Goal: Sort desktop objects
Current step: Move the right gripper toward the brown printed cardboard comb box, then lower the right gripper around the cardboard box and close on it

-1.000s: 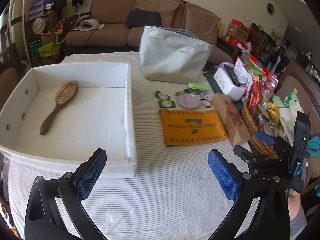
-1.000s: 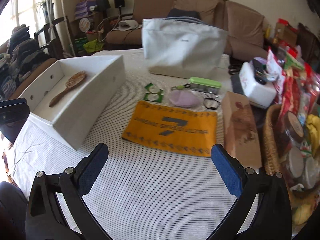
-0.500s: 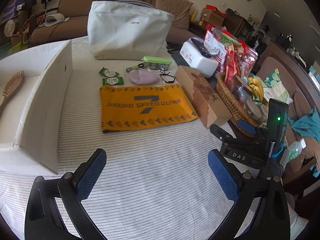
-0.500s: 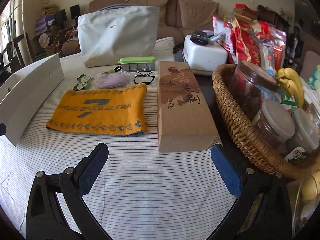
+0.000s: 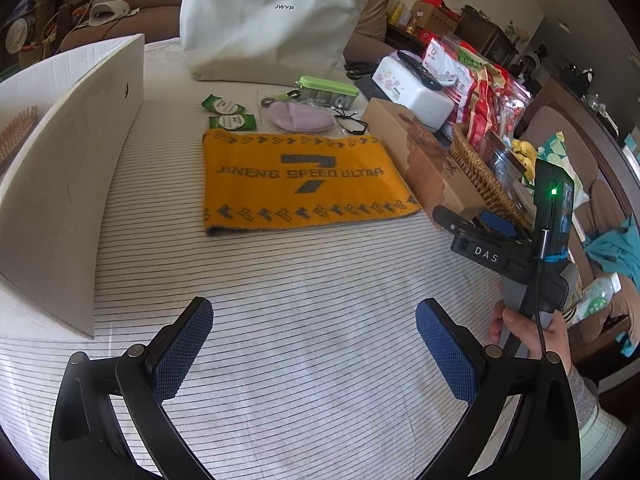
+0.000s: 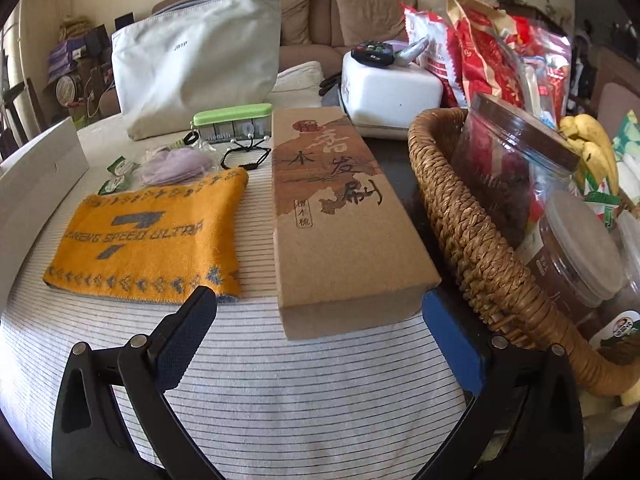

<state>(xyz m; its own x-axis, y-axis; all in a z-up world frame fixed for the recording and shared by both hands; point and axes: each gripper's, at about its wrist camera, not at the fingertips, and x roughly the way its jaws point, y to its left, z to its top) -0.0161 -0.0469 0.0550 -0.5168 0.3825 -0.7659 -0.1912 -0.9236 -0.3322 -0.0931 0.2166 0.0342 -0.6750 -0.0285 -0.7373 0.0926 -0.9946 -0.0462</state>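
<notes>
With jaws spread wide, the right gripper (image 6: 316, 340) frames the near end of the brown cardboard box (image 6: 340, 220), ready to advance and clamp it, while the left gripper (image 5: 314, 344) hangs open and empty above the striped cloth (image 5: 300, 280) beside the box

Both tools (image 5: 314, 344) (image 6: 320, 338) — wide apart

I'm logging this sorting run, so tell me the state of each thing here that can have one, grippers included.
left gripper: open, empty
right gripper: open, lined up with the box's near end
brown cardboard box: closed, lying flat
yellow towel: folded flat
green pill case: lid shut
grey bag: upright
white bin: open-topped, hairbrush inside
</notes>
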